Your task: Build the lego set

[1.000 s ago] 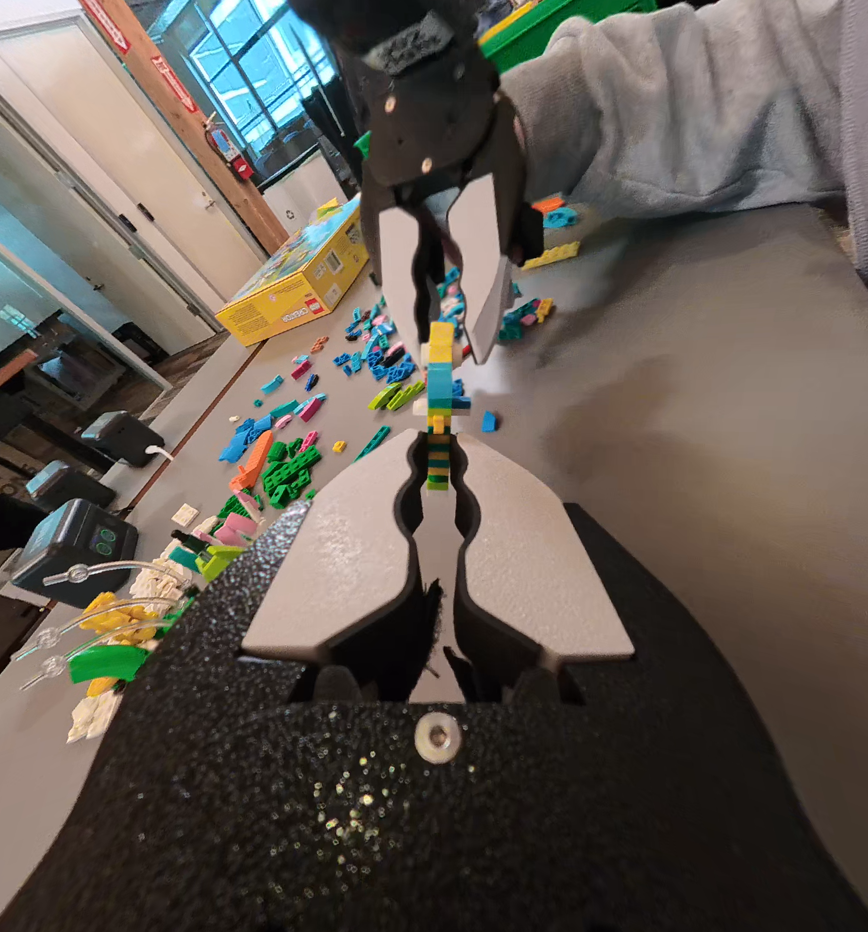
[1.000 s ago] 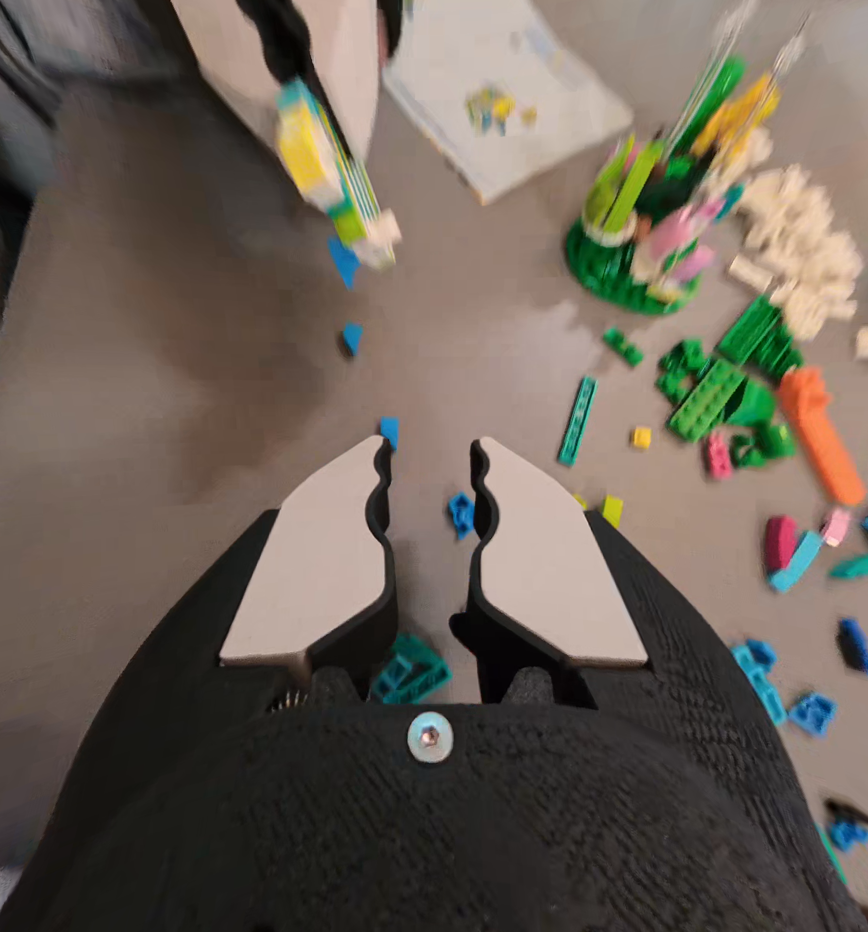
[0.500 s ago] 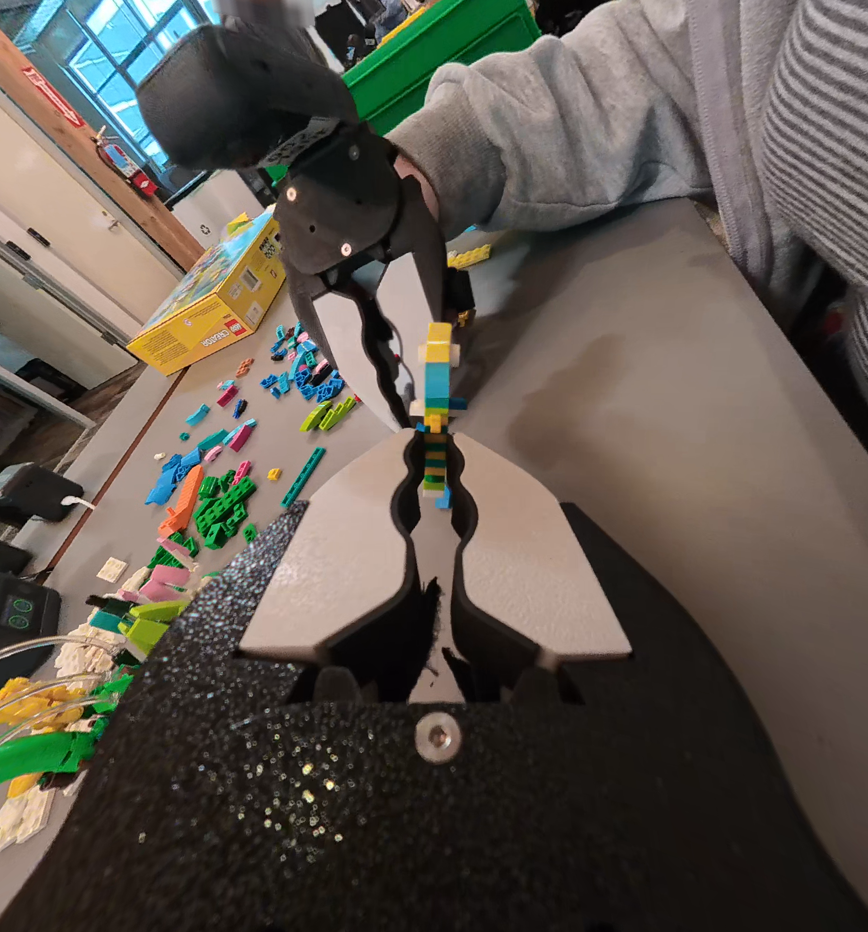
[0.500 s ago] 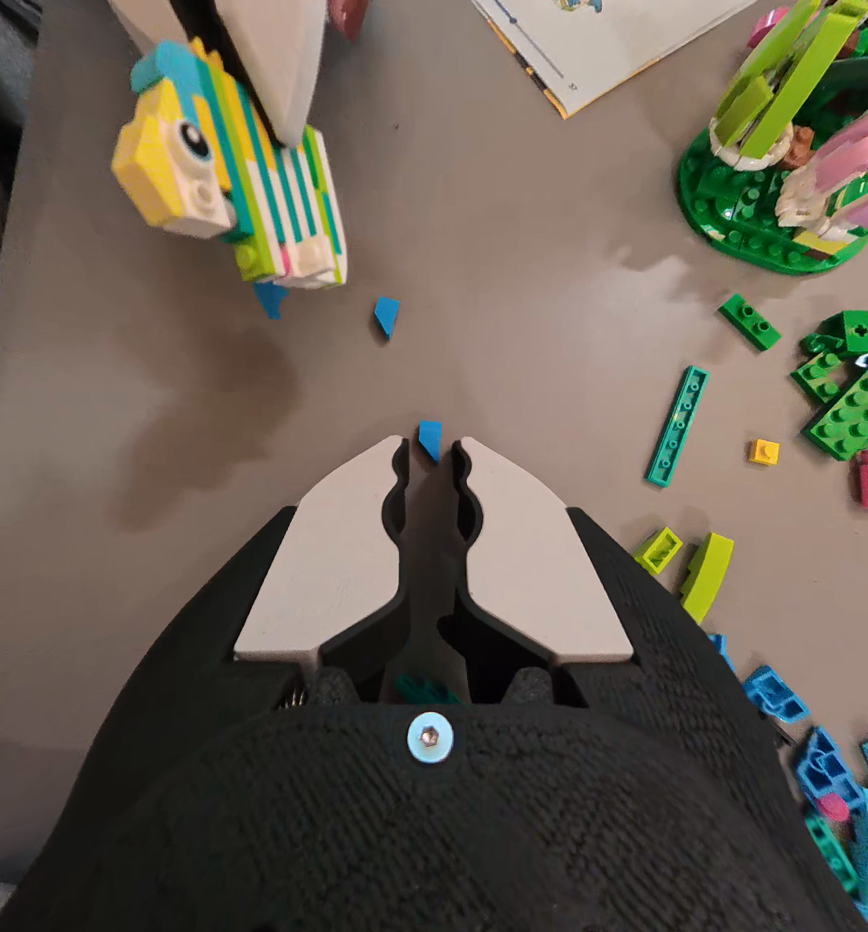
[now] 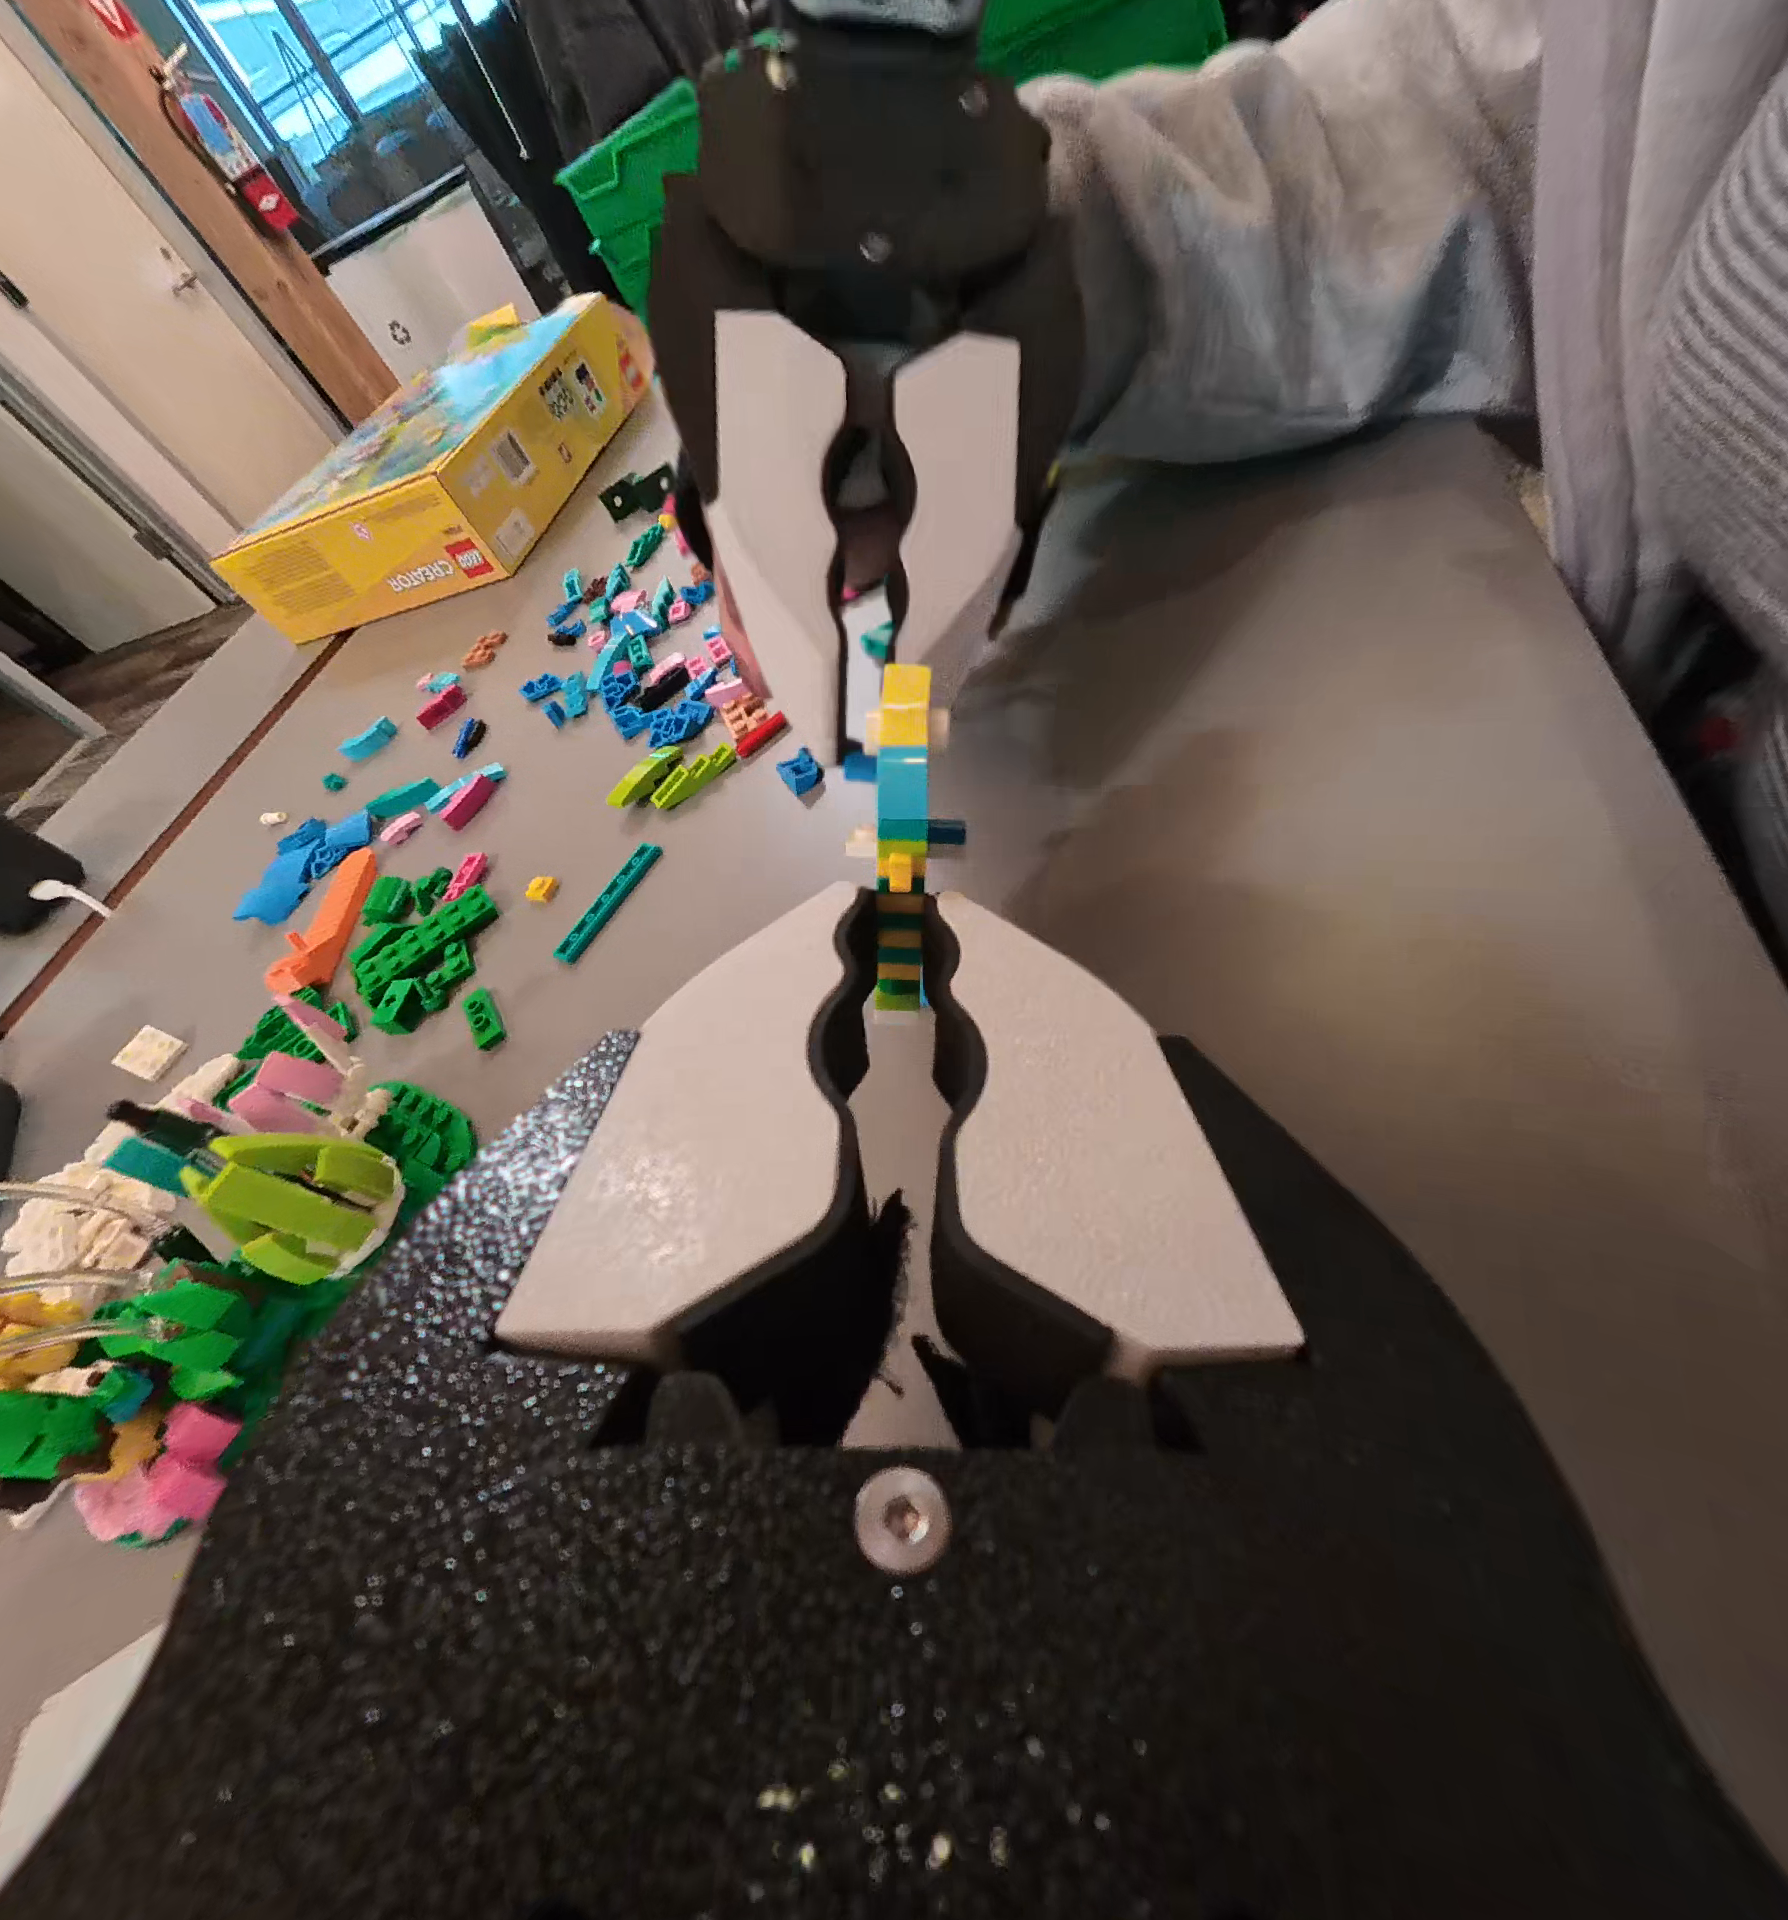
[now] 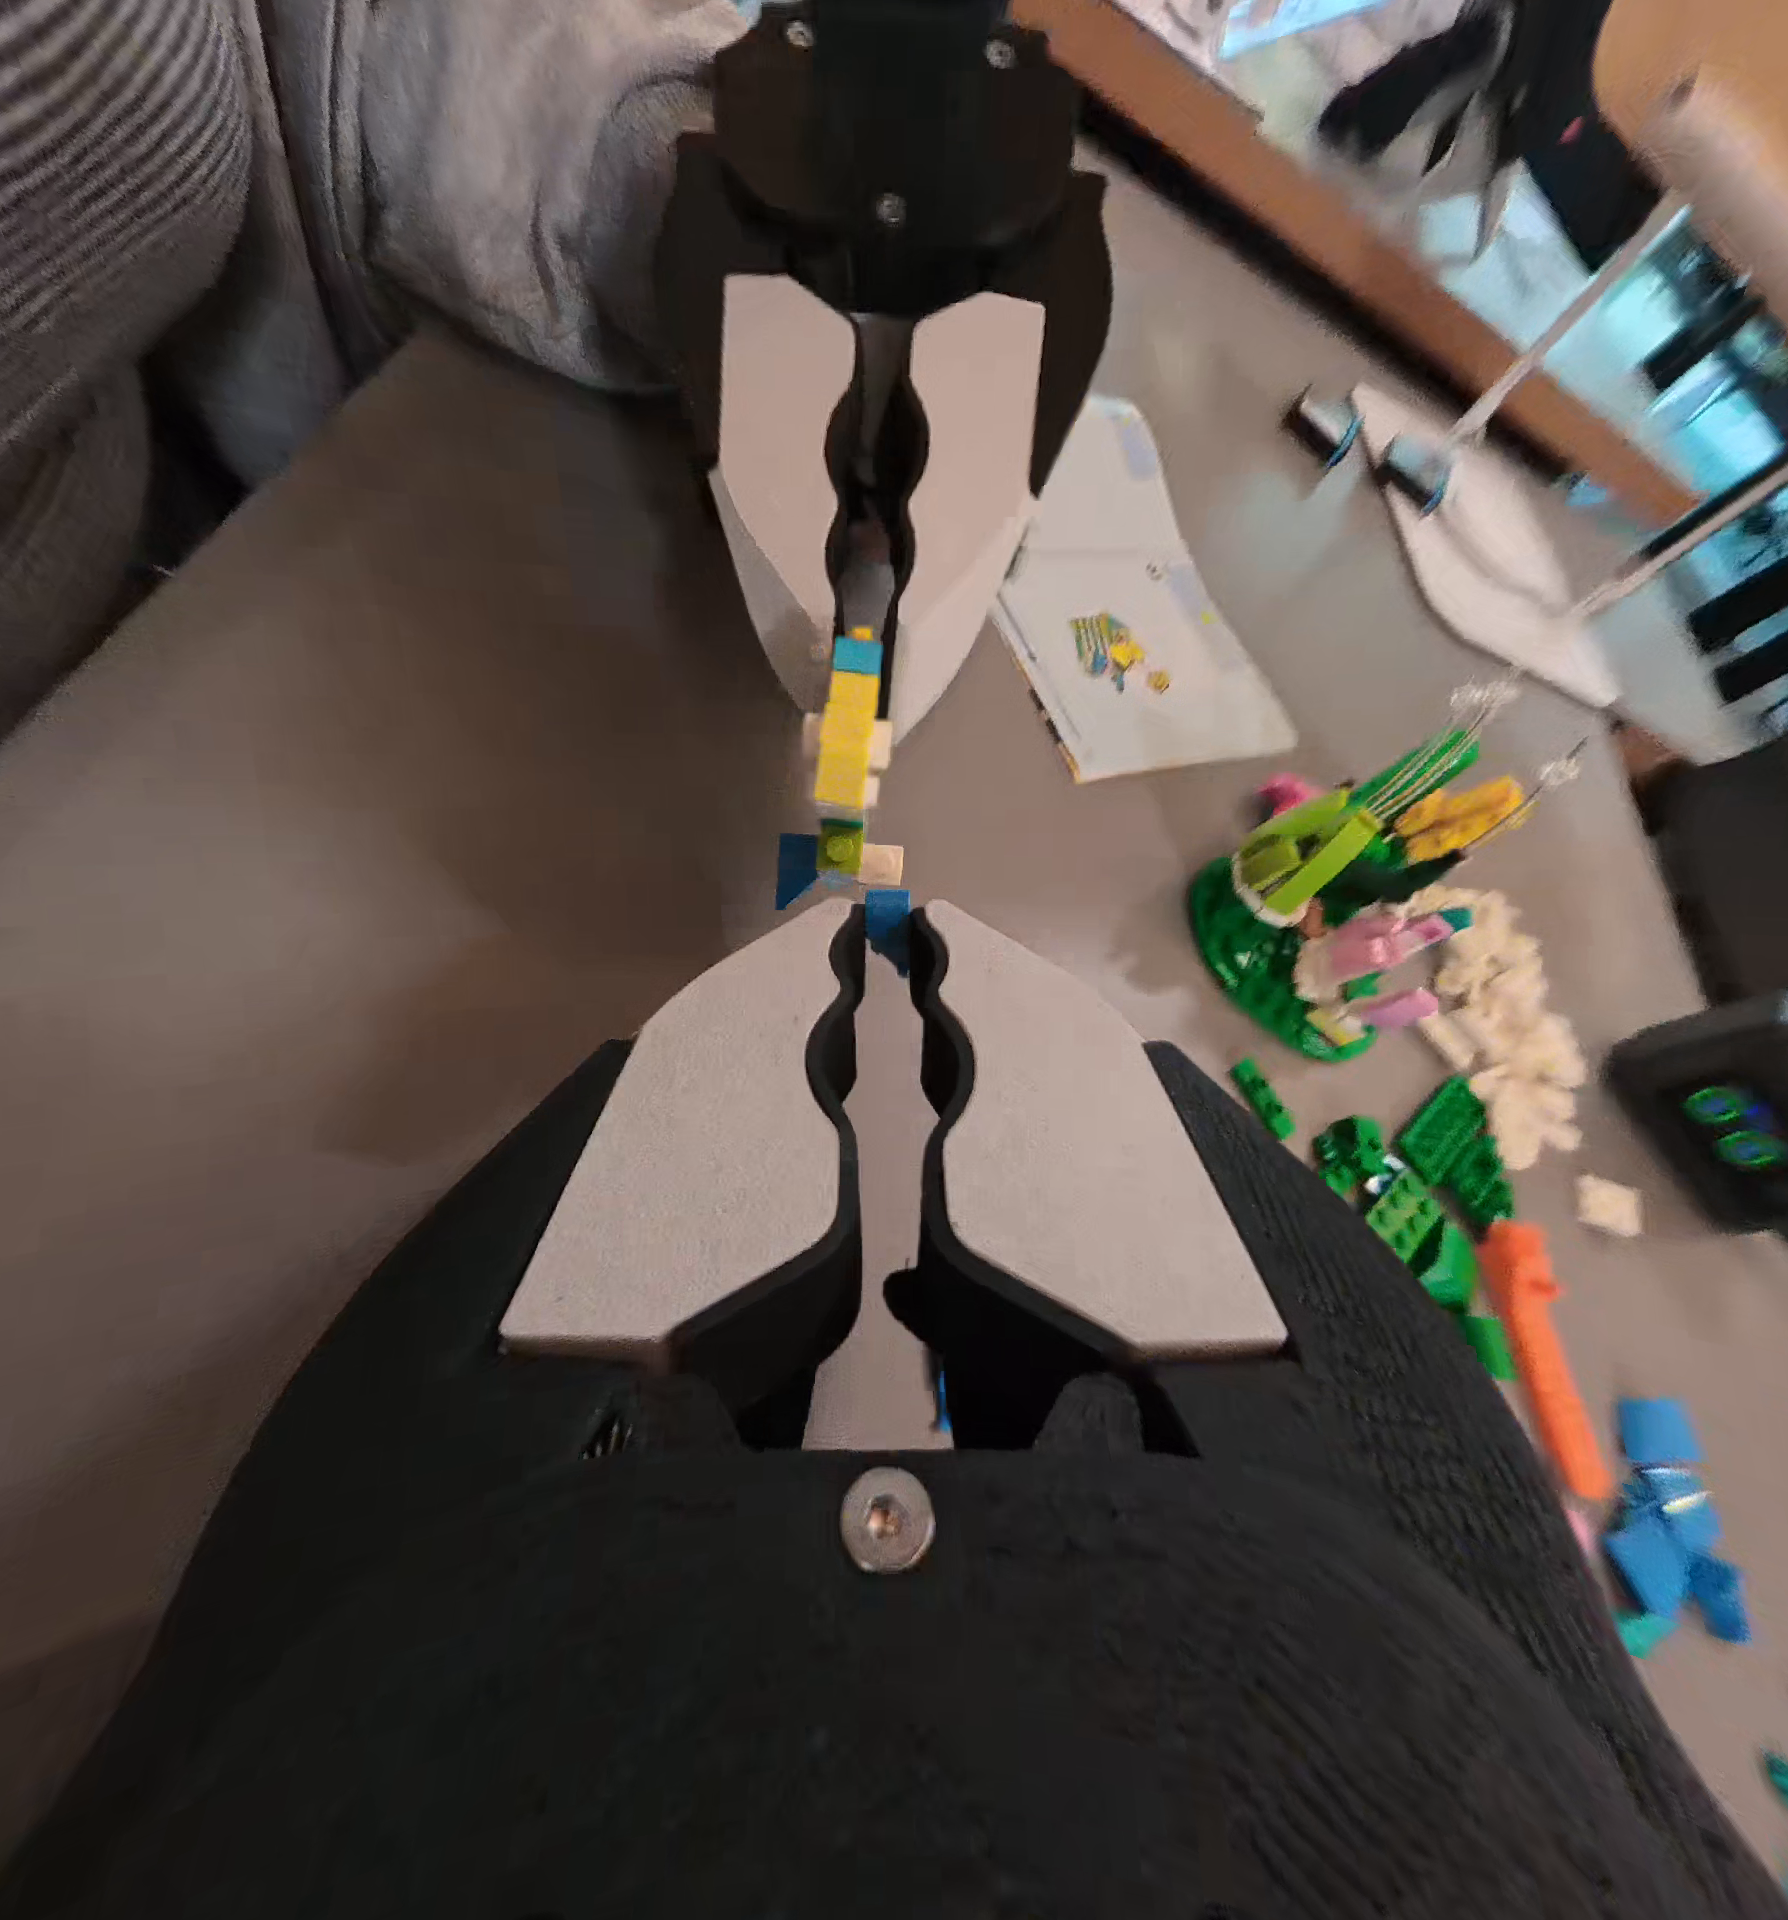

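Holding the striped fish build (image 5: 900, 883) clamped in my left gripper (image 5: 895, 914) mid-frame, right gripper (image 6: 885, 920) pinching a small blue piece (image 6: 885, 920). Gotta line studs up squarely, then press gently.

A small striped fish model (image 5: 902, 831) of yellow, turquoise, green and white bricks is held edge-on above the bench (image 5: 1337, 831), its striped rear pinched between the fingertips of the left gripper (image 5: 898, 925). A small blue wedge piece (image 6: 888, 925) is clamped at the tips of the right gripper (image 6: 888, 920), just beside the model's underside, where another blue wedge (image 6: 794, 868) is already fixed.
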